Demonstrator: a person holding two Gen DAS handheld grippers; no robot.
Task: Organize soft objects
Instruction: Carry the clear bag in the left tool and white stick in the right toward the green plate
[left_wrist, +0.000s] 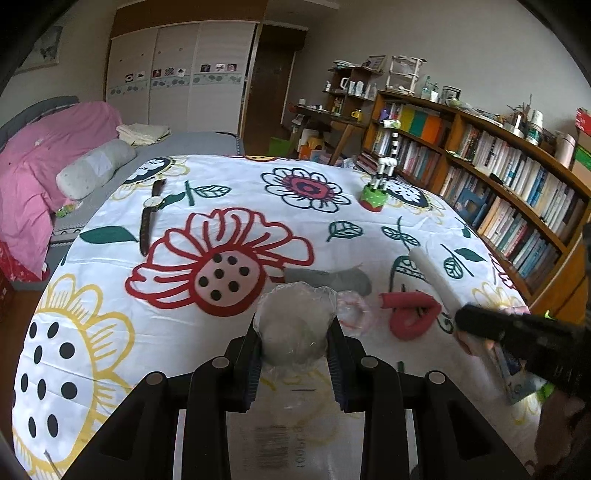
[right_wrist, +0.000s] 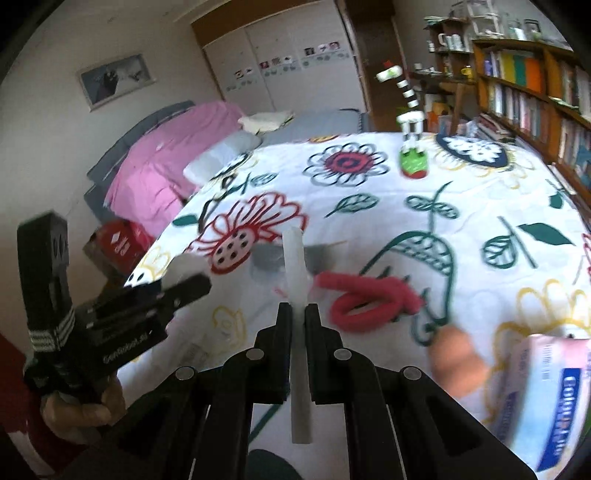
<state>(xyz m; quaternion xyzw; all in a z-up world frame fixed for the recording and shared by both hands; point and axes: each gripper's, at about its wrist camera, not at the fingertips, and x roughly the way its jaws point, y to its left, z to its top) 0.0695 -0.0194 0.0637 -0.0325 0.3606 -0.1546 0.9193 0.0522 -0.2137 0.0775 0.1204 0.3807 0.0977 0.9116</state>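
A crinkly clear plastic bag (left_wrist: 295, 325) is pinched in the left claw (left_wrist: 294, 345) — light, slippery, best gripped mid-bulge. A white foam stick (right_wrist: 295, 273) is clamped in the right claw (right_wrist: 298, 321); a red foam loop (right_wrist: 365, 299) lies at two o'clock.

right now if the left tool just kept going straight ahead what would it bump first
The left tool, shut on a clear plastic bag, points along the floral cloth. First in line looks like the grey cloth piece just beyond the bag, though depth is hard to judge through the fisheye.
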